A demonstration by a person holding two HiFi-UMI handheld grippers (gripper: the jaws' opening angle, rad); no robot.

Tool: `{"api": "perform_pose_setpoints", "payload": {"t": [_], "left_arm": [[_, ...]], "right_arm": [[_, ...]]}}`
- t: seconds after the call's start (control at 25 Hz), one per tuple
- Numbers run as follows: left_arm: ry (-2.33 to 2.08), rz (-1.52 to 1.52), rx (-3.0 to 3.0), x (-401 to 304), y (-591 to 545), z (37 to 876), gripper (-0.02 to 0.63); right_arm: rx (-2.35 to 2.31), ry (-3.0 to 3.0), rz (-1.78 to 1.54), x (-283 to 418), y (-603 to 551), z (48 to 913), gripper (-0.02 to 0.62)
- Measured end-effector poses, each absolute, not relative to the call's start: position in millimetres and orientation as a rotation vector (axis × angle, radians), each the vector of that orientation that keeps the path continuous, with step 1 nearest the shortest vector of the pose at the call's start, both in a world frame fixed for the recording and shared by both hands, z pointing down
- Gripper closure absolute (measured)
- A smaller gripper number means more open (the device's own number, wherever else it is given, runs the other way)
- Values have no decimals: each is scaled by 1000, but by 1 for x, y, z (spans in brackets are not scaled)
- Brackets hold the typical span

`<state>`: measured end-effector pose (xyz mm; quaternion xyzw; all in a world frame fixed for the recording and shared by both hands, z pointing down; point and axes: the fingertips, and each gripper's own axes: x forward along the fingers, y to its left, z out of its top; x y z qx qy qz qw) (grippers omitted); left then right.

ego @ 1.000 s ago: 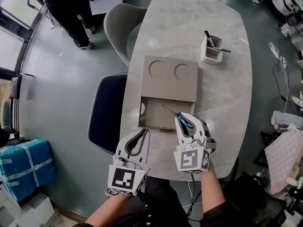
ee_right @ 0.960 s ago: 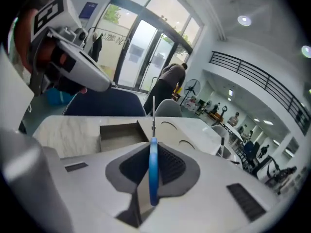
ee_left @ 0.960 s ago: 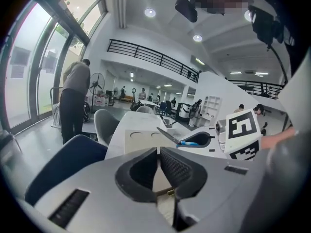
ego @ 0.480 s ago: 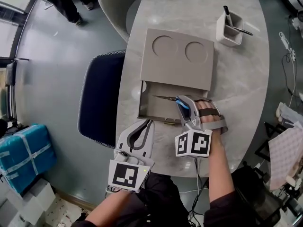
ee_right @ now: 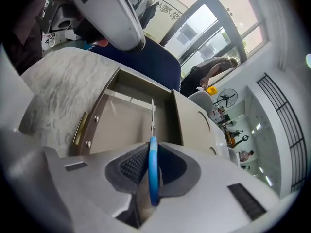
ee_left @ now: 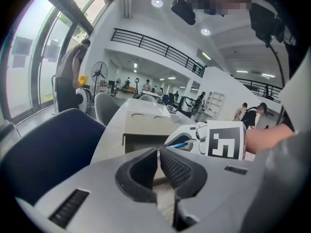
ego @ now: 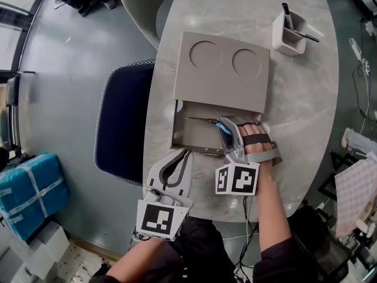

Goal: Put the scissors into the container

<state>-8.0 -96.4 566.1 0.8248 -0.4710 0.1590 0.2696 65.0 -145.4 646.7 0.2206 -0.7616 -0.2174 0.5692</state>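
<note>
Blue-handled scissors (ego: 220, 127) are gripped by the handle in my right gripper (ego: 227, 135), which is shut on them. Their steel blades (ego: 200, 120) point left over the open drawer (ego: 189, 139) of the grey box container (ego: 221, 69). In the right gripper view the blue handle (ee_right: 153, 171) stands on edge between the pads, and the blades (ee_right: 152, 115) reach out above the drawer floor (ee_right: 121, 125). My left gripper (ego: 186, 154) hangs near the table's front edge, just left of the drawer's front, shut and holding nothing (ee_left: 159, 152).
A white pen cup (ego: 290, 31) with pens stands at the table's far right. A navy chair (ego: 123, 122) is tucked at the table's left side, with a grey chair (ego: 138, 5) beyond it. A blue-wrapped package (ego: 29, 196) lies on the floor.
My right gripper has come down and rolled, bringing the scissors low over the drawer with the blades now pointing left. The left gripper has sunk a little.
</note>
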Motion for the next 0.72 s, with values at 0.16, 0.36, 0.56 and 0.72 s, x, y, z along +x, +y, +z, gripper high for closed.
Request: {"api": "perform_pose_setpoints", "payload": {"t": [0.16,0.36,0.56,0.72], "left_arm": [[-1269,429,2214,-9,-96,568,577],[-1283,410,2205,-11,-96,569,577],[-1283,418,2202,-11,-94,569,577],[-1275,422,2196,-8,-93,569,577]], "right_arm": [[474,-1827,-439,62,-139,652,528],[455,-1897,-357,61,-136,656,506],[458,-1957,-236,61,-133,657,485],[450,-2001,-138,61,-134,658,462]]}}
